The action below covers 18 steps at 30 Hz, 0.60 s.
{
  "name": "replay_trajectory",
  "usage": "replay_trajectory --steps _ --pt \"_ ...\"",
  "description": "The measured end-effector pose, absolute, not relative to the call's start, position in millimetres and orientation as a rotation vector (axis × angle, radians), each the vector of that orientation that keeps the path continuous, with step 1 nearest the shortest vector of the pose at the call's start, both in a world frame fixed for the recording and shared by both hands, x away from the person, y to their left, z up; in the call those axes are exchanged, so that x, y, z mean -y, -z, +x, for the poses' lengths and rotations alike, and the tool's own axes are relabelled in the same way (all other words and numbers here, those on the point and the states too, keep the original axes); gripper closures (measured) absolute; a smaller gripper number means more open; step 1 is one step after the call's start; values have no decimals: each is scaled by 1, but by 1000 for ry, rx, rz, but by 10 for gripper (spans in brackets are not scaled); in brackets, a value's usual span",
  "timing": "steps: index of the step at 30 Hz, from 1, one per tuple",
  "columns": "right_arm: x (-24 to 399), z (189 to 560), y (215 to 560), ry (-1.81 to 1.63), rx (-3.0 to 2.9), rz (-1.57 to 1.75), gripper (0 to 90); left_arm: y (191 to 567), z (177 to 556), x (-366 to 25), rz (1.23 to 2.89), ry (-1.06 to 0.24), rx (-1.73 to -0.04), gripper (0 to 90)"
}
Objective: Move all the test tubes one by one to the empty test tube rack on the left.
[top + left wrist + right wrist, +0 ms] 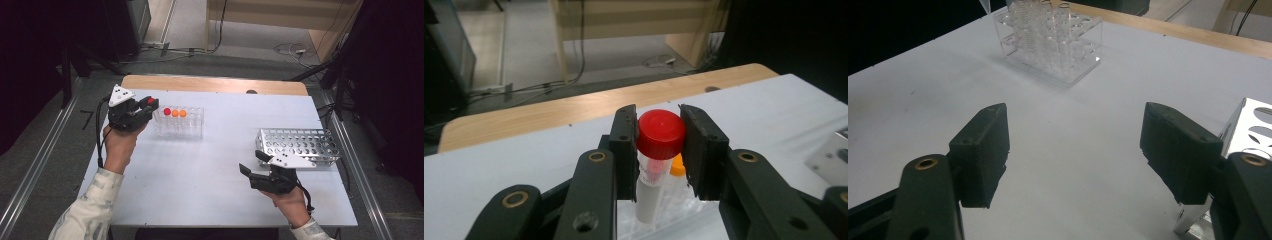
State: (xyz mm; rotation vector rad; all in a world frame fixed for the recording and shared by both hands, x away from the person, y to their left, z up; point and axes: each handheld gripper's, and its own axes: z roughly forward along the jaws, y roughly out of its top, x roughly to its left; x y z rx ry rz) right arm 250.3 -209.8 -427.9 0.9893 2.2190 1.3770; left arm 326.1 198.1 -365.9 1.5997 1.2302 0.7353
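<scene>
From the high view, the left gripper (146, 106) holds a red-capped tube (151, 100) just beside the clear rack (179, 129), which keeps one red and two orange caps. The right gripper (252, 162) waits near the metal rack (298, 145).

In the left gripper view, the jaws squeeze the red cap (660, 133) tight, above the clear rack.

In the right gripper view, the jaws stand wide apart with nothing between them.

I think the tube is being carried away. Next it needs a hole in the metal rack.
</scene>
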Motion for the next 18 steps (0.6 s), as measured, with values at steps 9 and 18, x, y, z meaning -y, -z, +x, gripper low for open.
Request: replay_trajectory --steps 9,18 --pt "213 250 428 -1378 -2209 1006 272 371 344 -198 1560 -747 -1274 692" --pt "212 250 428 -1373 -2206 1001 276 385 350 -188 1591 -784 -1285 692"
